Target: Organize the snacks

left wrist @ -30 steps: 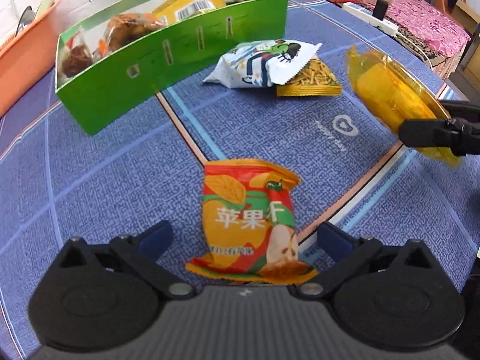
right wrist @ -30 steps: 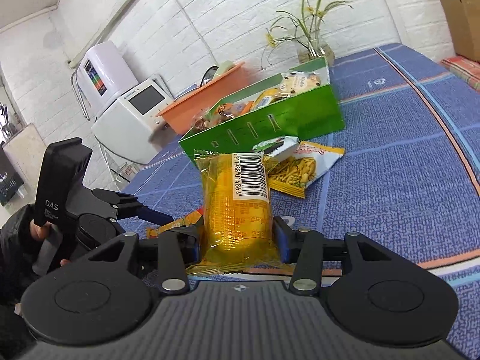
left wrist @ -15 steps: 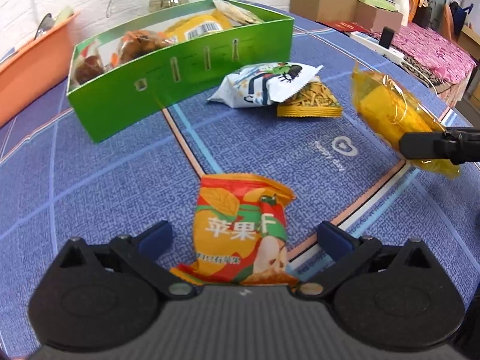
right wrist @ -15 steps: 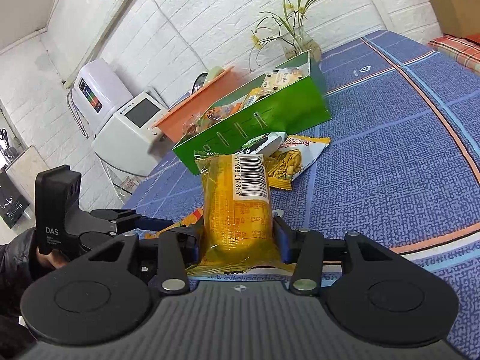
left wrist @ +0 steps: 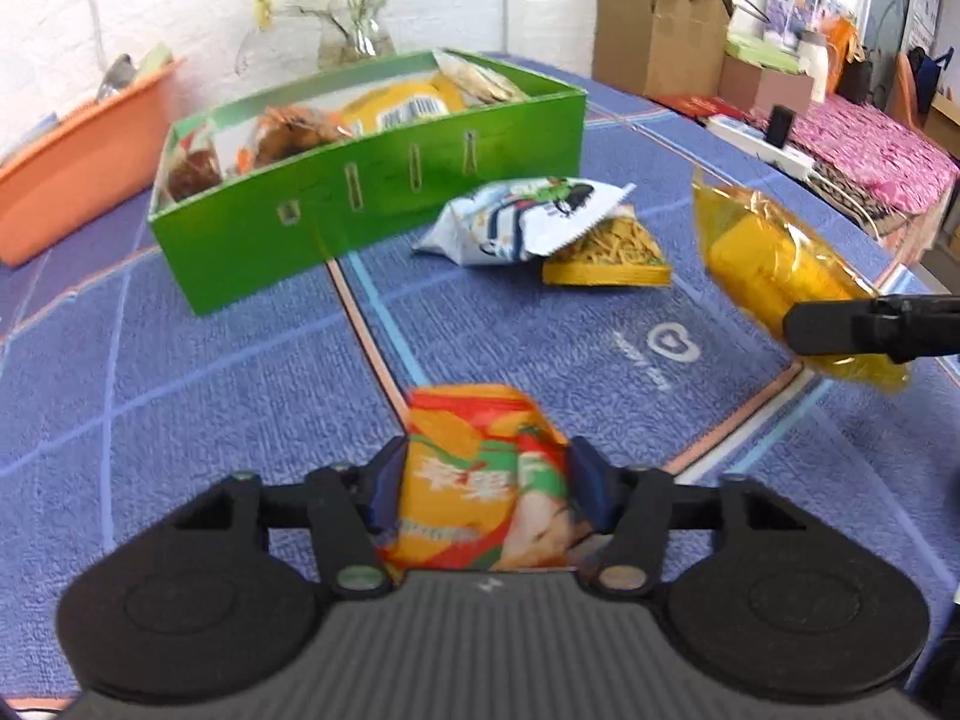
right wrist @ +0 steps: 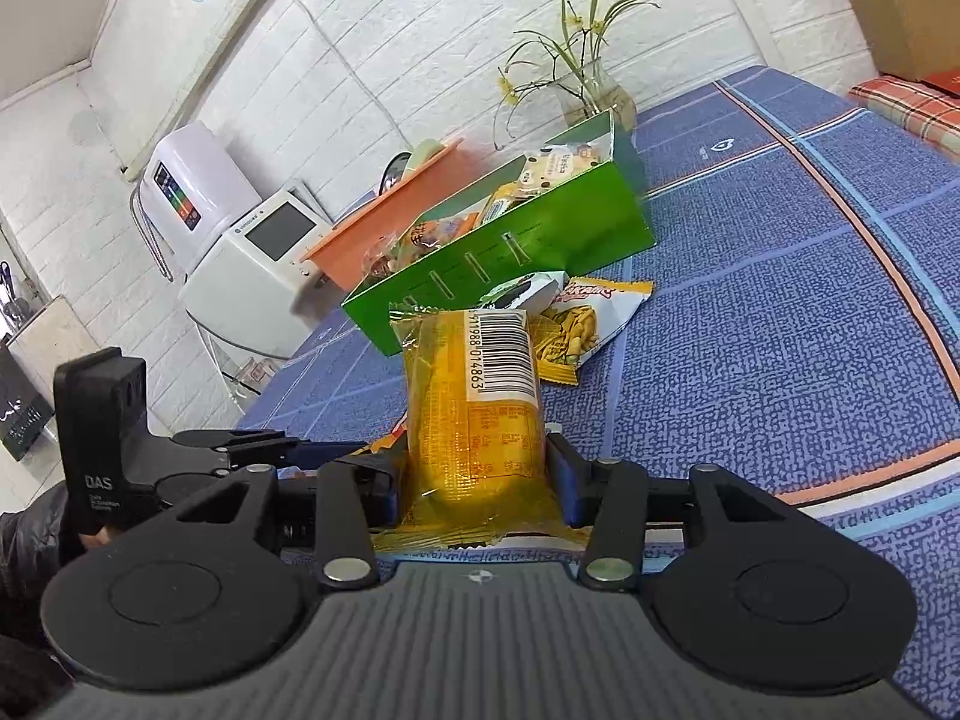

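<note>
An orange apple-crisp packet (left wrist: 480, 450) lies on the blue tablecloth between the fingers of my left gripper (left wrist: 489, 480). The jaws are closing, and both pads press the packet's sides. My right gripper (right wrist: 477, 474) is shut on a yellow cake packet (right wrist: 474, 408), held above the cloth; that packet (left wrist: 774, 264) also shows at the right in the left wrist view. Beyond them stands the green box (left wrist: 372, 204) holding several snacks. In front of the box, a white-and-blue packet (left wrist: 522, 216) overlaps a yellow noodle-snack packet (left wrist: 612, 252).
An orange bin (left wrist: 78, 168) sits left of the green box and a vase with a plant (left wrist: 354, 42) stands behind it. Cardboard boxes (left wrist: 660, 30) and a power strip (left wrist: 762, 144) lie at the far right. A white appliance (right wrist: 258, 276) stands beyond the table's left edge.
My left gripper's jaws have come in from wide open onto the orange packet, and it has tilted up slightly. The right gripper still holds the yellow packet in about the same place.
</note>
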The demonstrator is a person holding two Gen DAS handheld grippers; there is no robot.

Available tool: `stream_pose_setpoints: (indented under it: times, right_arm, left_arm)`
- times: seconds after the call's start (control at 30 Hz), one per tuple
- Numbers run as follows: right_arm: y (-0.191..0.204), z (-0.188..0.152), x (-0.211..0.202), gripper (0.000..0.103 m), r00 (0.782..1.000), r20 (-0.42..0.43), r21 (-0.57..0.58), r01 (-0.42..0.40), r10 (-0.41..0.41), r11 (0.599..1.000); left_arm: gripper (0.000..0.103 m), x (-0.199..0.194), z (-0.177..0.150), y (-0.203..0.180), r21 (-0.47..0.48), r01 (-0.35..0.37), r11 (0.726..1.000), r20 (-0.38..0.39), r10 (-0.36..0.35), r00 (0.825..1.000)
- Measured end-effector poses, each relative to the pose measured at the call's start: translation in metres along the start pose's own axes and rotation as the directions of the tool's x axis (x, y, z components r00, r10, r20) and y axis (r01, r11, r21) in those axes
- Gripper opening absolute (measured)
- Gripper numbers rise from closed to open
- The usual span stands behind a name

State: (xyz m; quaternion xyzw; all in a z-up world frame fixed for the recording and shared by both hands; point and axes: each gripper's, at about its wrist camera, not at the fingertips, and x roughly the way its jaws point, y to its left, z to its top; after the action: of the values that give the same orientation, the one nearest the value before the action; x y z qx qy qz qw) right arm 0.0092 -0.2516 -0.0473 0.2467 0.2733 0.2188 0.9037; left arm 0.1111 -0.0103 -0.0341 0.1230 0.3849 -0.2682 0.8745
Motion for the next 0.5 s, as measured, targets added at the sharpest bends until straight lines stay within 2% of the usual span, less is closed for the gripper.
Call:
stream_pose_setpoints:
  times: [0.27,0.5]
  right_arm:
    - [0.005,0.003,-0.007,0.079,0.999,0.032,-0.012,-0.012,0.012,1.0]
    - [0.018,0.011,0.001,0.076,0.999,0.03,-0.048,-0.039,0.04,0.998]
  left_arm:
    - [0.048,-0.011,-0.003,0.009,-0.037,0.04,0.998,-0.026,-0.041,0.999]
    - [0.047,-0.034,-0.002,0.033,-0.149,0.002,0.989,0.066,0.008,0.998]
